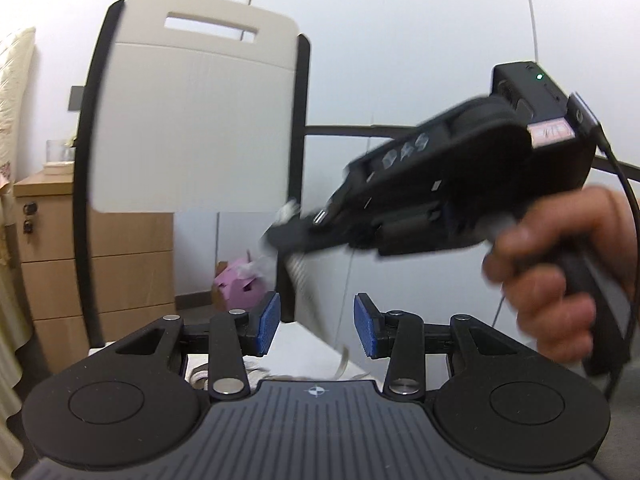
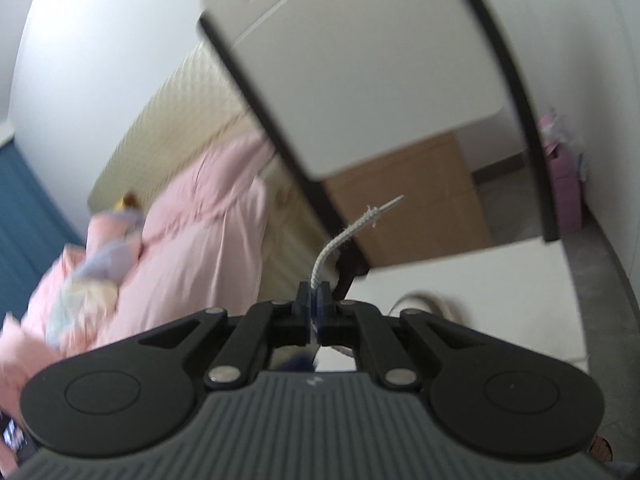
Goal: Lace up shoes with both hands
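Right gripper, matte black with ribbed grey housing, raised and tilted, clamped tight on woven white shoelace whose frayed tip curves up past its 2 pads; left gripper level, blue textured pads spread wide, holding nothing.

Even soft indoor light, no harsh shadows; heavy fisheye bending at edges, motion blur throughout
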`<state>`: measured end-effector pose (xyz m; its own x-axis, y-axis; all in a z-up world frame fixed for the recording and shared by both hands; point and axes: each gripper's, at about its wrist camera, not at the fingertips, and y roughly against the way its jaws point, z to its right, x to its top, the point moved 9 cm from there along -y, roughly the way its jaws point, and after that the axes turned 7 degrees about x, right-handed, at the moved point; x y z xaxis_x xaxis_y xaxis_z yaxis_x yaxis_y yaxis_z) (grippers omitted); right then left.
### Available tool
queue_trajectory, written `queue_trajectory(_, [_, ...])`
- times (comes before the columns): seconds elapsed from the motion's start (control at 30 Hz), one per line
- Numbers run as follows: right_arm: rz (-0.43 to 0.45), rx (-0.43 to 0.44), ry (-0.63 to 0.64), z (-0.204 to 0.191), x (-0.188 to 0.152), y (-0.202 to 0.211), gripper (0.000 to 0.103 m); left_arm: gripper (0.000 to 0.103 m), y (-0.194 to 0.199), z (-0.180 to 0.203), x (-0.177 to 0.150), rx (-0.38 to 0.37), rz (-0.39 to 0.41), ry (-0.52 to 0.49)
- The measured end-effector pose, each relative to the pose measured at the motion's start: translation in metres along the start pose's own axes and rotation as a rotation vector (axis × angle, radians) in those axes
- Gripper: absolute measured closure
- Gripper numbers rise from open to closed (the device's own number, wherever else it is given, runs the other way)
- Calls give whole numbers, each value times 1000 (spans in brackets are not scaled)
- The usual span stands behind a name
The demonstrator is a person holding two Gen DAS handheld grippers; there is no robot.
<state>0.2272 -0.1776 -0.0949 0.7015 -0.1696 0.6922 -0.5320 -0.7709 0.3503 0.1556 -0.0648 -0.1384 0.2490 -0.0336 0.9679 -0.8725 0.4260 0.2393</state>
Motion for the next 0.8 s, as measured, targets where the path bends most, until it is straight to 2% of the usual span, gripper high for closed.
queue_trajectory(0.03, [-19, 5, 7, -3, -4, -3, 100, 65, 0, 0, 0, 13, 7, -9])
queue_trajectory(0.07, [-31, 5, 16, -4, -6, -4, 100, 79, 0, 0, 0, 25, 12, -15])
queue_trajectory(0.1, [-38, 2, 25, -5, -6, -4, 100, 84, -2, -2, -1, 32, 1, -3])
queue_trajectory(0.13, [-45, -1, 34, -5, -6, -4, 100, 94, -5, -4, -1, 37, -12, 11])
queue_trajectory(0.17, [-52, -4, 44, -5, -6, -5, 100, 98, -7, -6, -1, 41, -23, 24])
queue_trajectory(0.3, [-71, -19, 78, -5, -6, -3, 100, 100, -6, -5, -1, 8, -30, 49])
queue_trajectory(0.63, [28, -56, 53, 10, 24, 12, 99, 100, -8, 14, -14, -40, -77, -19])
queue_trajectory(0.8, [48, -61, 68, 10, 32, 12, 100, 98, -4, 13, -11, -31, -56, -37])
